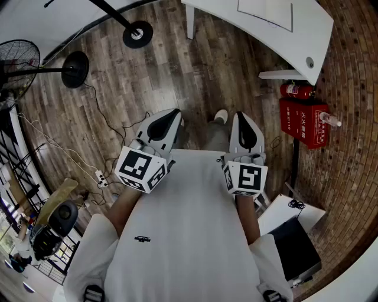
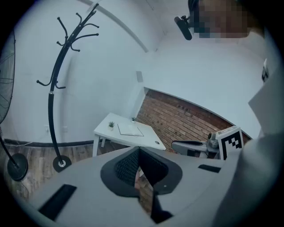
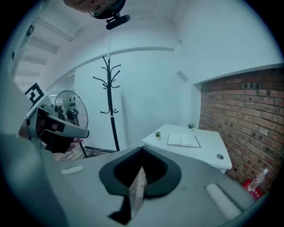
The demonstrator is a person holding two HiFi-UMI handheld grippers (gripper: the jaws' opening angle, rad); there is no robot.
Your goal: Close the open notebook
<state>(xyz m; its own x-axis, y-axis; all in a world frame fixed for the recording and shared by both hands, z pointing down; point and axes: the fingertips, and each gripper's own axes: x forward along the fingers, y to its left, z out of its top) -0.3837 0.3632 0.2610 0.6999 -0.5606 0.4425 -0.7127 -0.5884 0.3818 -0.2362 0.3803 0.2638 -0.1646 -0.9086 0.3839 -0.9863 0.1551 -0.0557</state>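
Observation:
The open notebook (image 1: pixel 266 13) lies flat on a white table (image 1: pixel 224 12) at the far end of the room, well away from both grippers. It also shows as a small open notebook (image 2: pixel 130 129) in the left gripper view and as the open notebook (image 3: pixel 183 140) in the right gripper view. My left gripper (image 1: pixel 176 113) and right gripper (image 1: pixel 242 116) are held side by side in front of the person's body, above the wooden floor, pointing towards the table. Both have their jaws together with nothing in them; left gripper (image 2: pixel 140 150), right gripper (image 3: pixel 142 150).
A black coat stand (image 3: pixel 111 102) and a standing fan (image 3: pixel 71 115) are left of the table. A brick wall with a red fire-extinguisher box (image 1: pixel 302 121) runs along the right. Cables and a power strip (image 1: pixel 99 177) lie on the floor at left. Two small plants (image 3: pixel 157 134) stand on the table.

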